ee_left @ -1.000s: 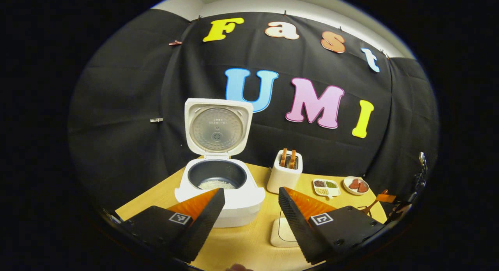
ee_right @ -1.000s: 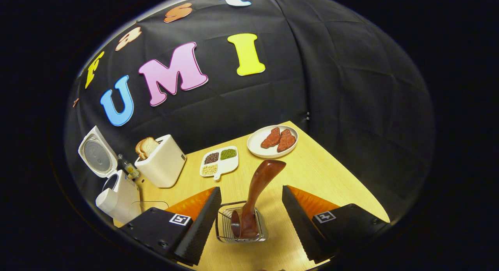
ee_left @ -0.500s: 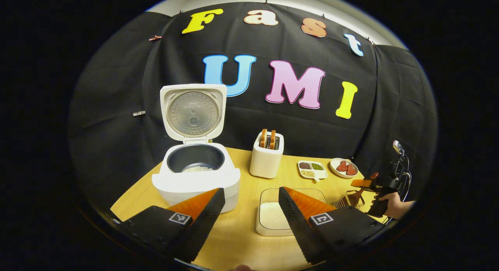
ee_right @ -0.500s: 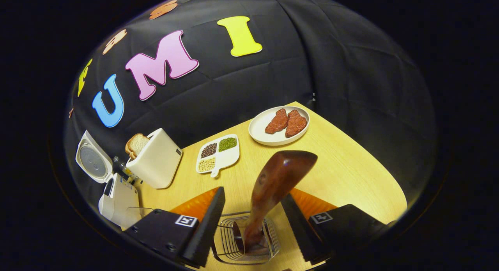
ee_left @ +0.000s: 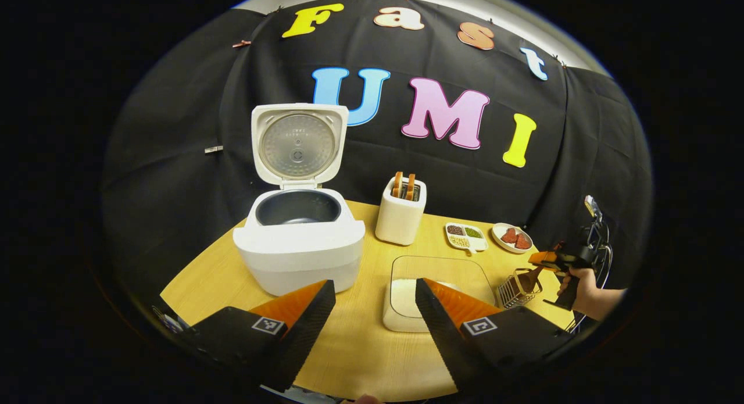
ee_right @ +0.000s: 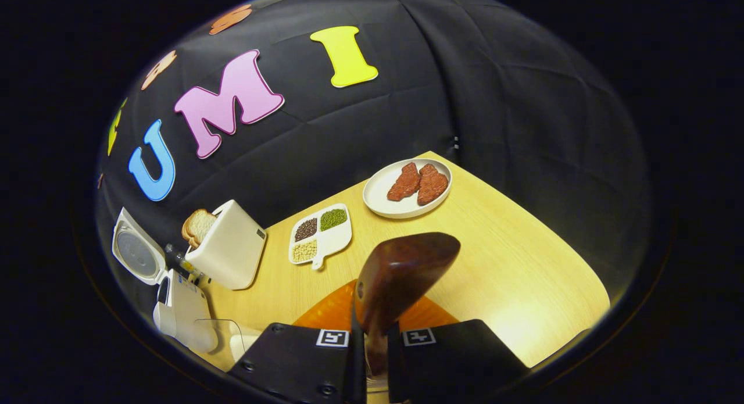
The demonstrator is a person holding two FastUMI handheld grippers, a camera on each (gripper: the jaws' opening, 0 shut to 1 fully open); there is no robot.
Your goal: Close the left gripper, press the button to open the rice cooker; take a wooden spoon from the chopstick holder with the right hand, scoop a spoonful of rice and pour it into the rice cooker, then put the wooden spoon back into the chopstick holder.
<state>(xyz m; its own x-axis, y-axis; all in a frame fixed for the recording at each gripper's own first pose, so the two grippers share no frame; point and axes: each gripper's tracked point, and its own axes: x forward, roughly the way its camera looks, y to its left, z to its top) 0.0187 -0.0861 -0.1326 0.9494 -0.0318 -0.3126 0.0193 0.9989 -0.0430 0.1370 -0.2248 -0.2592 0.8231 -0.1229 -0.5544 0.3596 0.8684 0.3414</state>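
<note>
The white rice cooker stands with its lid up and its dark pot showing. My left gripper is open and holds nothing, in front of the cooker and the white rice box. In the right gripper view my right gripper is shut on the handle of the brown wooden spoon, which stands up between the fingers. The left gripper view shows this right gripper far off in a hand, over the wire chopstick holder. The cooker lies far left in the right gripper view.
A white toaster with bread stands right of the cooker. A sectioned dish of beans and a plate of red meat sit at the table's back right. The table's right corner is bare wood near its edge.
My right gripper came down over the holder and shut on the spoon's handle. My left gripper drew back from the cooker, so the cooker now looks smaller and farther.
</note>
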